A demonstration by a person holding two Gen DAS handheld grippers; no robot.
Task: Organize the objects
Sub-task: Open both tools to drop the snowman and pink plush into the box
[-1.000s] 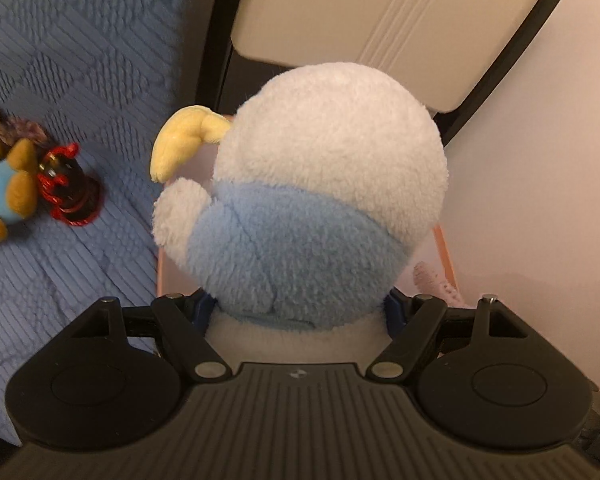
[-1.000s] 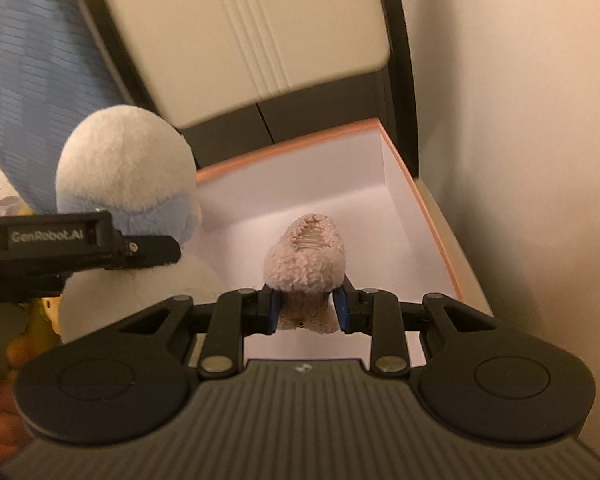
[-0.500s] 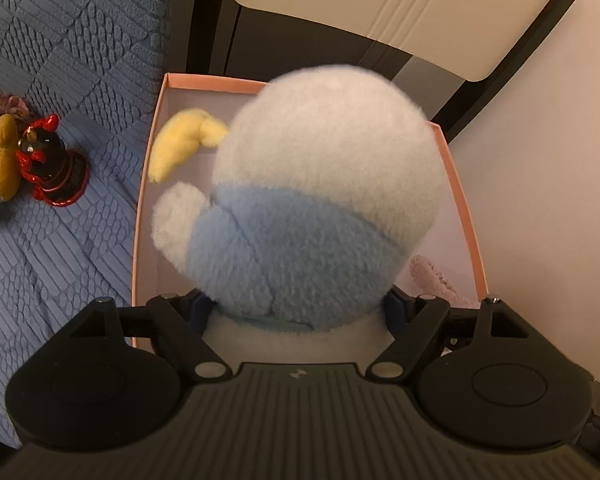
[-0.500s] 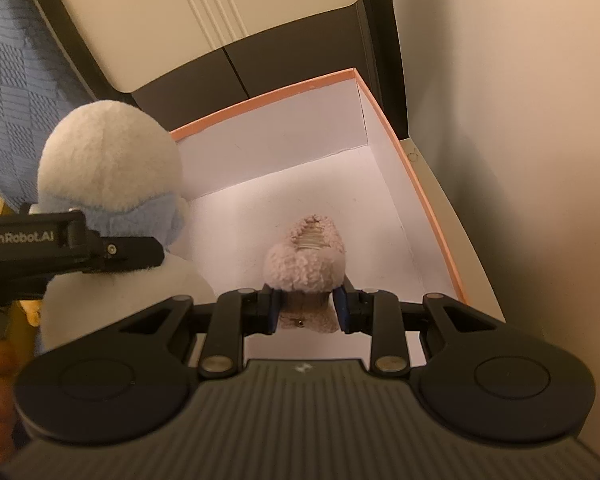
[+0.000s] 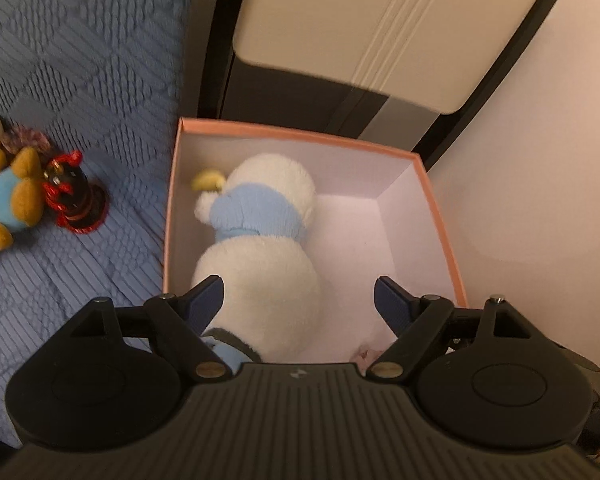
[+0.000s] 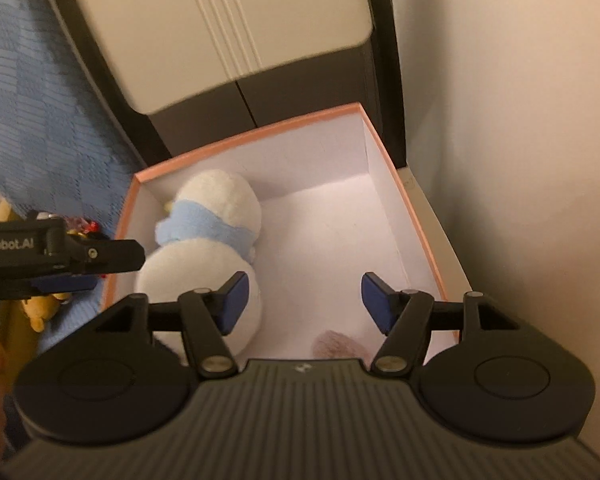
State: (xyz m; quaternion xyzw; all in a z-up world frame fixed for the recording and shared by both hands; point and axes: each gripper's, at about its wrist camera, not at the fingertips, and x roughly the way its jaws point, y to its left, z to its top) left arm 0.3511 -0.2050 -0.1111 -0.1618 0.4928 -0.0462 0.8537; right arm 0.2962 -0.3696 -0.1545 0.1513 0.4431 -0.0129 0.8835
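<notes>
A white and light-blue plush duck point(image 5: 260, 248) lies in the pink-rimmed white box point(image 5: 440, 216), along its left side; it also shows in the right wrist view point(image 6: 208, 232). My left gripper point(image 5: 298, 300) is open and empty above the box's near edge. My right gripper point(image 6: 304, 298) is open and empty over the box point(image 6: 416, 216). A small pink fuzzy toy point(image 6: 336, 346) lies on the box floor at the near side, partly hidden by my right gripper; its edge shows in the left wrist view point(image 5: 366, 354).
On the blue quilted bedspread point(image 5: 80, 60) left of the box lie a red and black figurine point(image 5: 74, 200) and a blue and tan plush point(image 5: 8, 204). A cream and black headboard point(image 5: 380, 28) stands behind the box. A wall point(image 5: 540, 160) is at the right.
Both grippers have opened and pulled back. The plush duck dropped from the left gripper into the box. The pink fuzzy toy dropped from the right gripper onto the box floor.
</notes>
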